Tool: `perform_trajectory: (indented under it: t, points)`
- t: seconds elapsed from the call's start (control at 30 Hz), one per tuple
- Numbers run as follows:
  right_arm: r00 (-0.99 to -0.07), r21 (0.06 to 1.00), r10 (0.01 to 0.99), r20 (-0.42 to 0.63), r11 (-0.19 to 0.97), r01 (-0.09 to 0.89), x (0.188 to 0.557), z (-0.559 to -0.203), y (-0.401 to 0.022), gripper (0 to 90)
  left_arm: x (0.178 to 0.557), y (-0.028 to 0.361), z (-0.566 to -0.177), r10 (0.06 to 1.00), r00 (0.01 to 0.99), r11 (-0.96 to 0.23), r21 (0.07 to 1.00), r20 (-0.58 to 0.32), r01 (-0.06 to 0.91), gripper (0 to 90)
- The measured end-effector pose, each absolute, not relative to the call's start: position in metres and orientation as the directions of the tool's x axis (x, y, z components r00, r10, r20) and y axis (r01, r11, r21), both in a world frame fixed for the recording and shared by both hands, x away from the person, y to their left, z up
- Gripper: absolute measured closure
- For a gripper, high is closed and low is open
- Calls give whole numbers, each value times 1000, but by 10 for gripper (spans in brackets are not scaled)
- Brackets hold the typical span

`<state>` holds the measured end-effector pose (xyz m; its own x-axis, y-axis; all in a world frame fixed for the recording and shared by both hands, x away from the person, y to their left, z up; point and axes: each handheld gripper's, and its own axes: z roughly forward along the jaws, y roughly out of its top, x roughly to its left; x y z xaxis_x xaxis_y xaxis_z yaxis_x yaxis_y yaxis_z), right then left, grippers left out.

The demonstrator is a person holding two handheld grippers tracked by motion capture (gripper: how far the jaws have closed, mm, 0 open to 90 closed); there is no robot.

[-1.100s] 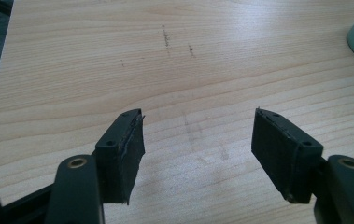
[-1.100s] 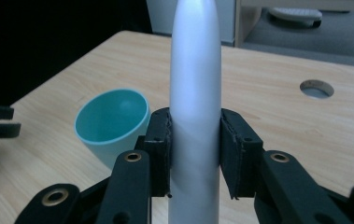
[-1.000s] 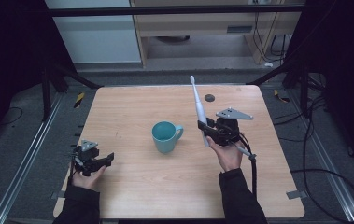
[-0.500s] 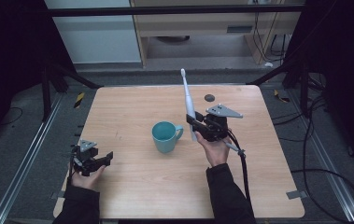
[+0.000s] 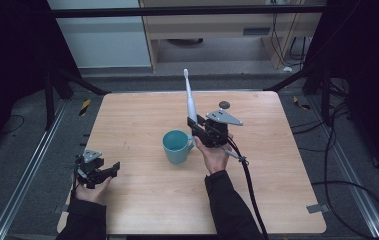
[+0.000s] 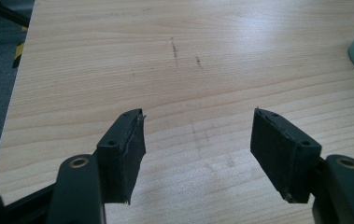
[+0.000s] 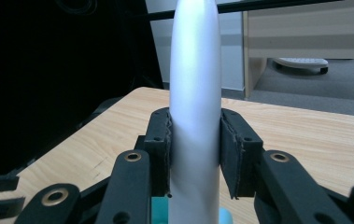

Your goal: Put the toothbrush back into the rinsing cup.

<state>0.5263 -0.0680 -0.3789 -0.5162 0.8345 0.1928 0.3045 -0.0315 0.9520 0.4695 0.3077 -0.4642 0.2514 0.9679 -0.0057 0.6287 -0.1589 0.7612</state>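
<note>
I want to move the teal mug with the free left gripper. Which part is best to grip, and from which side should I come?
Probably the rim and wall, from above. The teal mug stands upright with its mouth open, and its left wall is free. Its handle points right, toward the right gripper, which holds the toothbrush close beside it. The left gripper is open and could close over the left wall.

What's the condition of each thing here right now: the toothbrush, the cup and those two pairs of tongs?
Toothbrush: upright, brush head up, clamped by its handle, lower end just above the cup.
Teal cup: upright on the table, mouth open, handle toward the right hand.
Right tongs: shut on the toothbrush.
Left tongs: open, nothing between them, low over the table.
</note>
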Motion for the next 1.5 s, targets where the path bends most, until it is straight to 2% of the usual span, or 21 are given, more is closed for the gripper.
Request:
perform_trajectory:
  t: [0.67,1.5]
  points:
    - [-485,958,856,182,-42,285,535,-385,-18,664,470,308,-464,968,252,-157,763,-7,627,346]
    - [-448,939,879,162,1,343,542,-421,6,663,470,309,-464,968,250,-154,765,-9,626,347]
